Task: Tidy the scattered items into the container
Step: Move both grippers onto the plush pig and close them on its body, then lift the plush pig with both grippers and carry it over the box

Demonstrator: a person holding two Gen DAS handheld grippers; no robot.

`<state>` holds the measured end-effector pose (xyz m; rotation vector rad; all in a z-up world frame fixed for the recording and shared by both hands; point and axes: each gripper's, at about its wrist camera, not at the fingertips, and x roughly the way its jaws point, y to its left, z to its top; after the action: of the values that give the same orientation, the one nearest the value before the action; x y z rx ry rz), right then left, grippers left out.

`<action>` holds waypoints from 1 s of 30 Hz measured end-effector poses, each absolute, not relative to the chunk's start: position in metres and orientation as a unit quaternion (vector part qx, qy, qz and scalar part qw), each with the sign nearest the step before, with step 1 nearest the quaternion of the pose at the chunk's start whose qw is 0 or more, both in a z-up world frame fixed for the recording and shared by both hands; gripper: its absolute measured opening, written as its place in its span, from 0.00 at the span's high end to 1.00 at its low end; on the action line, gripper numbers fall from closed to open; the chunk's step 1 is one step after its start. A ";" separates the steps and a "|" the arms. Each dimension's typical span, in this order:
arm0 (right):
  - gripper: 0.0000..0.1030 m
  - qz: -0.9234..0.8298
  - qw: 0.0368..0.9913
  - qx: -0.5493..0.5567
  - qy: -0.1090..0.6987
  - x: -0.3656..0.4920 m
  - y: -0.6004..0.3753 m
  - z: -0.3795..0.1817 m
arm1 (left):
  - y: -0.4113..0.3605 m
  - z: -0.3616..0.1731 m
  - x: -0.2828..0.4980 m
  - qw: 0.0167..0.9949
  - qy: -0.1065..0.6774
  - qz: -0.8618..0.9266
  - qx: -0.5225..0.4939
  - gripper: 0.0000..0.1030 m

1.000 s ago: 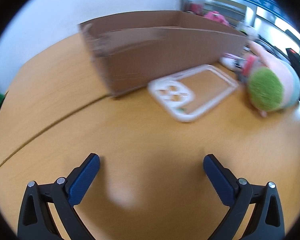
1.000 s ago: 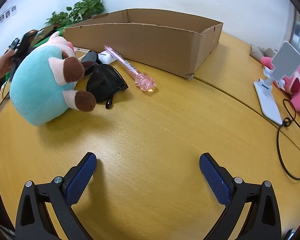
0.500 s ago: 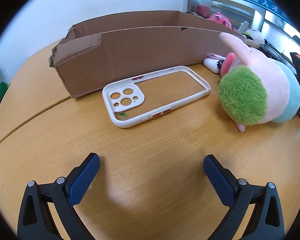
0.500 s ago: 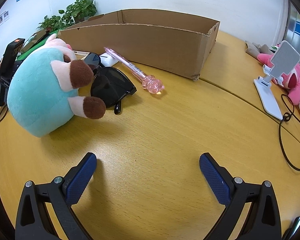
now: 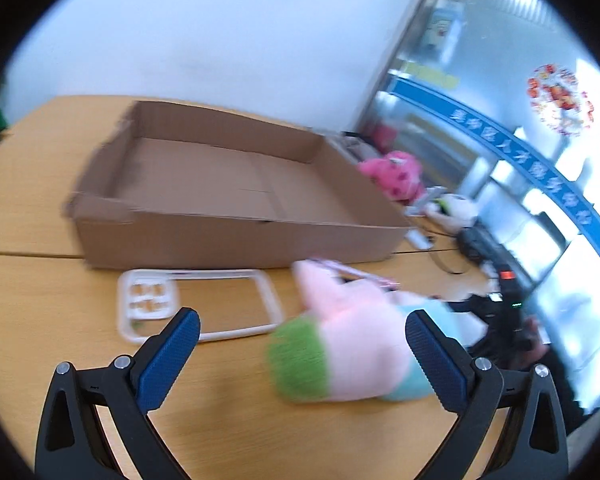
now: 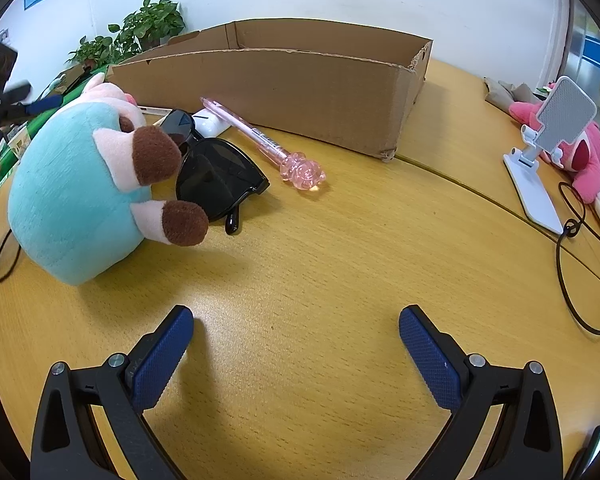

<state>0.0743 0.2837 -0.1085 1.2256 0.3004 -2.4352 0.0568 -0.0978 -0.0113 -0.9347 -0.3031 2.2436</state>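
Cardboard shows its bare floor to me now: in the last half second I have lifted and swung my left hand-held gripper (image 5: pixel 302 354), so the box (image 5: pixel 228 184) sits across the middle of the frame with nothing visible inside, and the plush toy (image 5: pixel 352 348) has come between my wide-open jaws at lower right, the white phone case (image 5: pixel 198 304) just left of it. My right hand-held gripper (image 6: pixel 296 354), also wide and holding nothing, has barely shifted over the desk (image 6: pixel 340 248), with sunglasses (image 6: pixel 216 178) and pink pen (image 6: pixel 268 146) at centre left. I judge the plush is my first pick.
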 end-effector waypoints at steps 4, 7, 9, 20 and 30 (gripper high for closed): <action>0.00 -0.870 0.198 0.438 0.107 0.074 0.284 -0.108 | -0.067 -0.043 0.036 0.356 -0.137 0.822 -0.423 0.01; 0.00 -0.871 0.193 0.439 0.106 0.074 0.284 -0.108 | -0.060 -0.061 0.025 0.349 -0.163 0.811 -0.440 0.02; 0.00 -0.873 0.187 0.439 0.103 0.075 0.283 -0.108 | -0.063 -0.067 0.024 0.352 -0.185 0.804 -0.442 0.04; 0.05 -0.899 0.234 0.366 0.054 0.113 0.256 -0.066 | -0.065 -0.069 0.031 0.357 -0.174 0.803 -0.444 0.07; 0.00 -0.873 0.304 0.355 0.138 0.087 0.175 -0.053 | -0.070 -0.075 0.031 0.362 -0.182 0.795 -0.450 0.07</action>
<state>0.0869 0.1748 -0.0530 0.9409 0.3650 -2.3140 0.0310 -0.0697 -0.0755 -1.1600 -0.4698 2.0487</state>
